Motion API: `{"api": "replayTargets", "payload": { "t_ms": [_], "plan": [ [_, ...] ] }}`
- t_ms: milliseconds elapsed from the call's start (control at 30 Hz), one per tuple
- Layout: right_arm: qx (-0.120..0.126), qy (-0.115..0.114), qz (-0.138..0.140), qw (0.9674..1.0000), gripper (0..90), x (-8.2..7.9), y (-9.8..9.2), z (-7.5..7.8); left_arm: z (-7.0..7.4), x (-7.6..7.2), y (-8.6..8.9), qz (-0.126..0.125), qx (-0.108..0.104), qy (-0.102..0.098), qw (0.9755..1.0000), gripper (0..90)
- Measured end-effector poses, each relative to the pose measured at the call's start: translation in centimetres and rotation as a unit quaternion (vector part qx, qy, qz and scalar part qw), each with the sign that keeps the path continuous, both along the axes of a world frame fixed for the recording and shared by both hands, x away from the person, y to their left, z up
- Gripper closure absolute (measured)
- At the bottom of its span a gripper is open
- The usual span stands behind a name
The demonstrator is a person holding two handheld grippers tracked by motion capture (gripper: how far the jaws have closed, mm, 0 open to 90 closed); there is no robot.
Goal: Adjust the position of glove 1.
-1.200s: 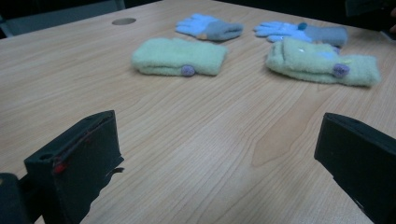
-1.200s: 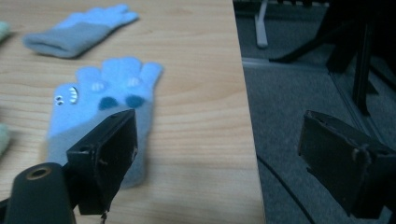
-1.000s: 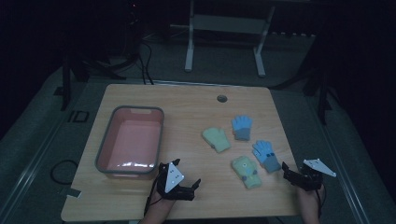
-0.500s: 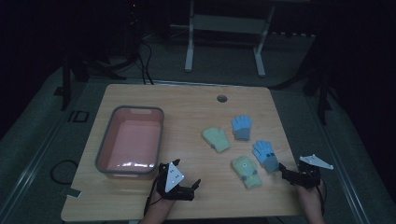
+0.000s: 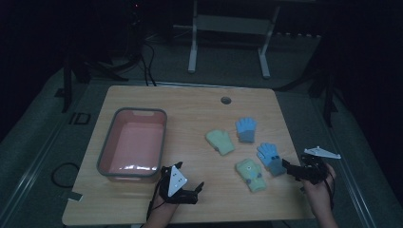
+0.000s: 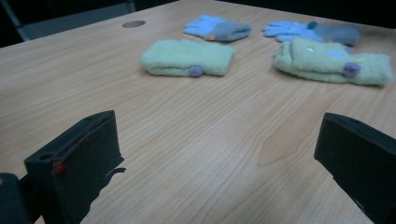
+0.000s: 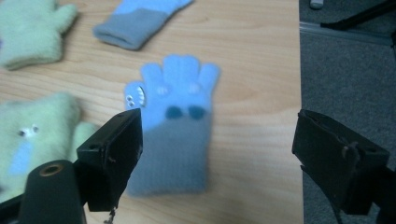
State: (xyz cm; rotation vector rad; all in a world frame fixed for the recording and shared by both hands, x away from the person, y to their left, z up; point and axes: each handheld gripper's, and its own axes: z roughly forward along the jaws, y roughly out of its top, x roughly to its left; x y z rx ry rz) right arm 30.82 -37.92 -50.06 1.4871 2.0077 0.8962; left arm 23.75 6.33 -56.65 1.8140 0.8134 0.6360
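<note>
the right gripper [image 5: 291,170] is creeping in from the counter's right edge toward the blue glove [image 5: 270,158]; a second ago it was sitting further out over the edge, and now its tips are just beside the glove's grey cuff. its fingers [image 7: 112,156] are standing wide apart, holding nothing, with the glove lying flat on the counter [image 5: 190,109] between them in the right gripper view, cuff toward the camera and fingertips pointing away. the left gripper [image 5: 192,192] is staying where it was near the front edge, just in front of the pink bin [image 5: 107,156], its fingers [image 6: 79,161] also spread open and empty over bare wood. the gloves and the bin are lying just as they were.

the second blue glove [image 5: 246,129] is lying further back, the plain green mitten [image 5: 220,141] to its left, and the green mitten with a face [image 5: 252,174] is sitting just left of the nearer blue glove.

the room is dim, so the high view is giving little detail on the gloves' faces. the right gripper view is blurring the cuff close to the lens, and its left finger is covering part of the glove's side and a corner of the green mitten. that view is also cutting off both far gloves at its top edge. in the left gripper view the right finger is running out of frame. only the person's hands and wrists are showing at the bottom of the high view.
</note>
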Motion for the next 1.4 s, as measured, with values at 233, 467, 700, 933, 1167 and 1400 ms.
{"api": "replayTargets", "payload": {
  "t_ms": [233,467,700,933,1167,1400],
  "plan": [
    [0.037,-0.010,0.033,0.9987,19.2,0.8,1.2,2.5,0.0,0.0,0.0,0.001,0.001,-0.001,1.0000,0.5],
    [0.038,-0.023,0.054,0.9975,11.4,1.7,2.7,4.8,0.0,0.0,-0.1,-0.002,0.006,-0.002,1.0000,0.5],
    [0.030,-0.043,0.081,0.9953,11.4,2.6,4.7,6.6,0.0,0.0,0.0,-0.001,0.002,-0.001,1.0000,0.5],
    [0.022,-0.054,0.117,0.9914,13.3,3.7,6.6,8.2,0.0,0.0,-0.1,-0.003,0.006,-0.002,1.0000,0.5],
    [0.017,-0.060,0.155,0.9859,13.7,4.6,8.9,9.3,0.0,0.0,-0.1,-0.005,0.007,-0.001,1.0000,0.5],
    [0.012,-0.054,0.207,0.9767,13.5,5.5,11.5,9.2,0.0,0.0,-0.1,-0.007,0.009,0.001,0.9999,0.5]
  ]
}}
